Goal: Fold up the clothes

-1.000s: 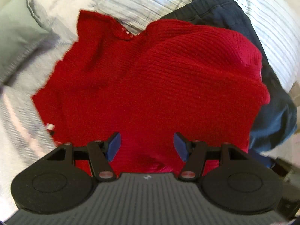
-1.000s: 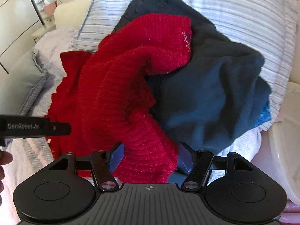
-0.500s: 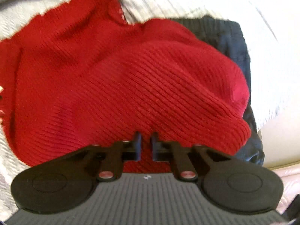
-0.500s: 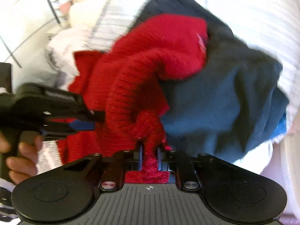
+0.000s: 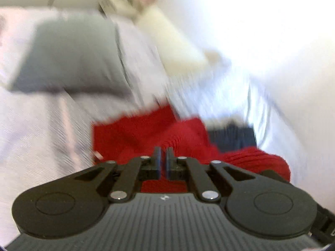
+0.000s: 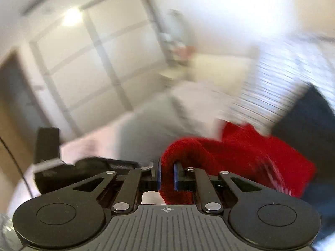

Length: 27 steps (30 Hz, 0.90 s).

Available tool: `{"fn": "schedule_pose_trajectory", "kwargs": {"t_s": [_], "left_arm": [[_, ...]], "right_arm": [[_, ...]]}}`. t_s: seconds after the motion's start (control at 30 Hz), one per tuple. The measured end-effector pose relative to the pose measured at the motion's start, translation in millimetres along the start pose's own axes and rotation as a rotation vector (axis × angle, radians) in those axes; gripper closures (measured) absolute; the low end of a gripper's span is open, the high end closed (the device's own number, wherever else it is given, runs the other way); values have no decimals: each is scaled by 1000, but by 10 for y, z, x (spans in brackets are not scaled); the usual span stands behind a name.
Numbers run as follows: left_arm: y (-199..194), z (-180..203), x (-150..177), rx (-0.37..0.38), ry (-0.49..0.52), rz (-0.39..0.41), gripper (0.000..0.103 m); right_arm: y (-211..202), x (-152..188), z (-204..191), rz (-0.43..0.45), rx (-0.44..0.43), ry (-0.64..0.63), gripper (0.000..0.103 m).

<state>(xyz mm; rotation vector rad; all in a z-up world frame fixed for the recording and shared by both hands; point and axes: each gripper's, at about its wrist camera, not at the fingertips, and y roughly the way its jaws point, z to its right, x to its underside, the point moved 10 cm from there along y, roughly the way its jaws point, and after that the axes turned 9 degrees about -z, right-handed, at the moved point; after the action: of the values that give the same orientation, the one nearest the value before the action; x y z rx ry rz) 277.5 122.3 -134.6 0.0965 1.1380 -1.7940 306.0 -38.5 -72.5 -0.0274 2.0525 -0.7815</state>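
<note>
Bed: pale striped bedspread [image 5: 41,125], blurred by motion.
Pillows: a grey pillow [image 5: 69,58] and a white striped pillow [image 6: 270,87] at the head.
Headboard: cream padded [image 5: 175,48].
Wardrobe: white panelled doors [image 6: 100,62] with a bright light reflection.
Nightstand: small, cluttered, too blurred to read [image 6: 178,50].
Wall: plain white [image 5: 261,21].

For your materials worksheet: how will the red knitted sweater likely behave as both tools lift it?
The red sweater probably drapes limply: it sags away from the right tool. Its ribbed knit likely resists slipping. It may stretch between that and the left tool.
</note>
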Motion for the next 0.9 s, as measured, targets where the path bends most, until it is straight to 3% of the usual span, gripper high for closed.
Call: {"fn": "schedule_pose_trajectory", "kwargs": {"t_s": [0.23, 0.4, 0.47, 0.53, 0.57, 0.6, 0.67, 0.77, 0.9], "left_arm": [[-2026, -380, -231, -40, 6, 294, 103], [-3343, -628, -154, -148, 31, 447, 103], [-3793, -799, -71, -196, 16, 497, 102], [-4057, -1119, 86, -272, -34, 492, 103], [-4143, -1319, 197, -316, -69, 466, 102], [-4185, -1538, 349, -381, -106, 427, 101], [-4254, -1946, 690, -509, -168, 349, 100], [-4306, -2402, 1325, -658, -250, 226, 99], [-4247, -2676, 2160, -718, -369, 96, 99]], "right_arm": [[-416, -312, -1853, 154, -318, -171, 95], [-775, -461, -3014, 236, -492, -221, 96], [-624, -195, -3319, 123, -513, -239, 96], [-434, 132, -3592, -18, -524, -257, 96], [-346, 296, -3726, -88, -529, -266, 88], [-262, 461, -3858, -159, -533, -274, 65], [-108, 788, -4117, -300, -540, -291, 39], [104, 1346, -4210, -478, -510, -307, 39], [371, 1942, -3712, -619, -362, -351, 39]]}}
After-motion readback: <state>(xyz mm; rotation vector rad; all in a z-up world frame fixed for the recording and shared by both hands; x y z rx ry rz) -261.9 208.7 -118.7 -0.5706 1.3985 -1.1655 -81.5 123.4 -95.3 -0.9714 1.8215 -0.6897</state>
